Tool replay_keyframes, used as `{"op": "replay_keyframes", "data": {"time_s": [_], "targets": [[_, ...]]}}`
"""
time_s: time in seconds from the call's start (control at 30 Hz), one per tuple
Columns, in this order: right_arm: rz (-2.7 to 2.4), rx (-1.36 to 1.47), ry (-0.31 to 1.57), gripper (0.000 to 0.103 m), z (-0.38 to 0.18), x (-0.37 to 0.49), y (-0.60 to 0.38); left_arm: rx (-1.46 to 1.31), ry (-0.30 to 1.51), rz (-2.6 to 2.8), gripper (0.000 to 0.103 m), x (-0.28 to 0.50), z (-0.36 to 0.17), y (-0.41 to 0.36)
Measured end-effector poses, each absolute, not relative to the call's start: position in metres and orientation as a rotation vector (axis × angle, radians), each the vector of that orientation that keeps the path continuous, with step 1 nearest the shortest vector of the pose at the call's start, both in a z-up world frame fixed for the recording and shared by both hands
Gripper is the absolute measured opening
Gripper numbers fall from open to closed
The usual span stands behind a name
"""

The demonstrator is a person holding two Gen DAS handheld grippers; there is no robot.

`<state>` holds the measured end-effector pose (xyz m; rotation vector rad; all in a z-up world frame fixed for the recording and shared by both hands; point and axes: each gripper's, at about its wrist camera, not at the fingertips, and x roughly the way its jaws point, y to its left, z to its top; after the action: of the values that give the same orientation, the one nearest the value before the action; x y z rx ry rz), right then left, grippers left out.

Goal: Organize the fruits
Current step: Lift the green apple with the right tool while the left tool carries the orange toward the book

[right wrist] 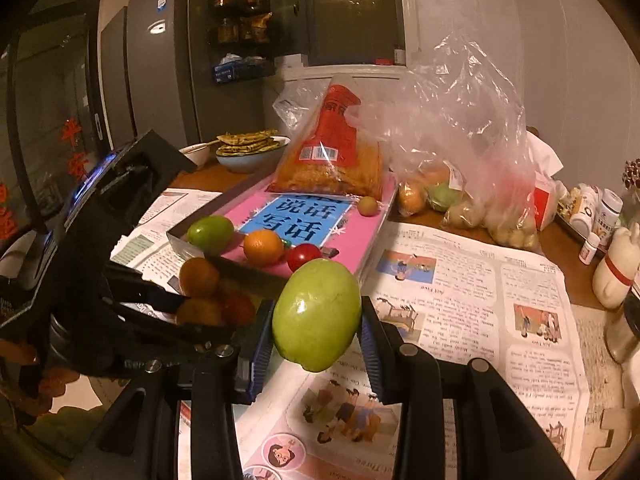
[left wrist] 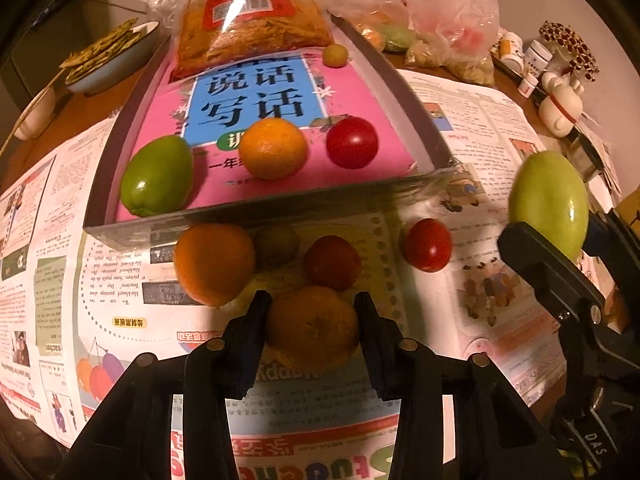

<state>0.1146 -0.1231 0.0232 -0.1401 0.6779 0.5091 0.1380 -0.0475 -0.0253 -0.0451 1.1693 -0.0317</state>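
The right tool (right wrist: pixel 318 330) is clamped on a large green fruit (right wrist: pixel 316 314), its blue-lined pads pressed to either side, and the fruit hangs clear above the newspaper (right wrist: pixel 460 300) that covers the tabletop (right wrist: pixel 560 248). The left tool (left wrist: pixel 312 320) has its fingers closed against the sides of an orange (left wrist: pixel 312 328) that sits on the newspaper.

Only the left wrist view shows the loose fruit on the paper plainly: a second orange (left wrist: pixel 214 262), a dull brownish-green fruit (left wrist: pixel 277 245) and a dark red fruit (left wrist: pixel 332 262) grouped just beyond the held orange, with a bright red fruit (left wrist: pixel 428 244) off to their right. Beyond them lies a shallow tray (left wrist: pixel 428 120) lined with a pink book (left wrist: pixel 360 92), carrying a green fruit (left wrist: pixel 158 176), an orange (left wrist: pixel 273 148), a red fruit (left wrist: pixel 352 142) in a row, and a small yellow fruit (left wrist: pixel 335 55) further back beside a snack bag (left wrist: pixel 248 28).

Only the right wrist view shows the room behind: a grey refrigerator (right wrist: pixel 160 80), a blue bowl (right wrist: pixel 248 158) of flat crackers, and a clear plastic bag (right wrist: pixel 472 140) with more fruit inside, standing past the tray's far right corner.
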Motion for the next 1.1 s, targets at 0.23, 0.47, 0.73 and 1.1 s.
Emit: {"op": "replay_keyframes", "data": {"time_s": [0.23,0.47,0.73,1.1], "targets": [[0.532,-0.133,0.649,0.04,0.033,0.115,-0.123,-0.019,1.154,-0.043,0.044,0.136,-0.005,-0.059],[0.539,-0.13,0.618,0.04,0.043,0.118,-0.122,-0.024,1.125,-0.023,0.044,0.135,0.015,-0.054],[0.561,-0.135,0.591,0.04,0.052,0.124,-0.114,-0.043,1.113,0.018,0.044,0.144,0.021,-0.042],[0.589,-0.144,0.554,0.04,0.066,0.139,-0.105,-0.072,1.109,0.076,0.044,0.168,0.025,-0.025]]}}
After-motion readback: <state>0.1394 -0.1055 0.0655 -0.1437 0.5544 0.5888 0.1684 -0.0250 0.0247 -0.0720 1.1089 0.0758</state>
